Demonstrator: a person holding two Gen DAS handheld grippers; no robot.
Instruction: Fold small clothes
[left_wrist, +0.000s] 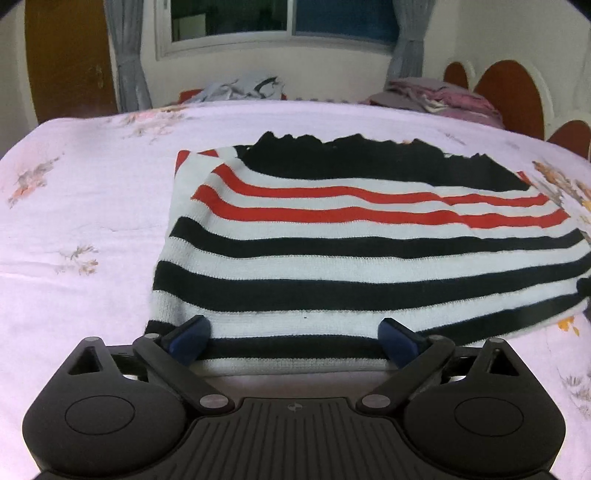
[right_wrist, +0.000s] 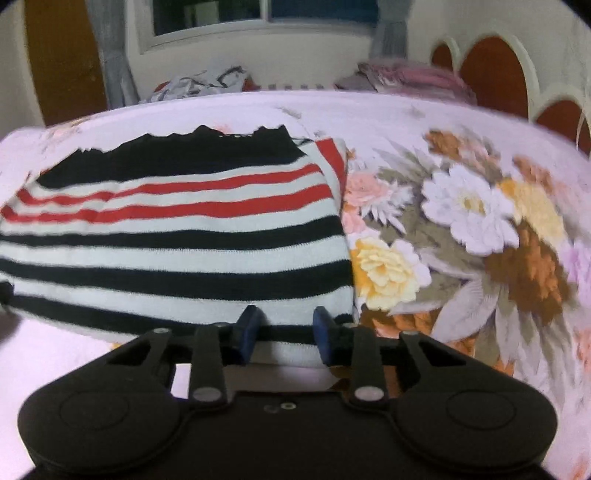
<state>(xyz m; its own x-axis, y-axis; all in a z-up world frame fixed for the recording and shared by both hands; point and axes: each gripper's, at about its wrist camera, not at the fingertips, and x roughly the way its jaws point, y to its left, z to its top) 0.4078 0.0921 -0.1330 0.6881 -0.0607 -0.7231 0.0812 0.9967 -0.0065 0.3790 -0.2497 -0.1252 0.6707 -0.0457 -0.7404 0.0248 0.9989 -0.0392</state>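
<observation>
Left wrist view: left gripper (left_wrist: 295, 341) stands wide apart, blue pads astride the near hem of the black, white and red striped knit garment (left_wrist: 351, 236), not pressing it. Right gripper (right_wrist: 284, 332) stands narrower over the same hem's right corner; contact unclear. Garment lies flat mid-bed on the pink floral bedsheet (right_wrist: 461, 229). Crumpled clothes (left_wrist: 243, 86) sit beyond the bed's far edge.

A striped sweater (left_wrist: 332, 236) in black, white and red lies folded flat on the floral bedsheet (left_wrist: 81, 206).
</observation>
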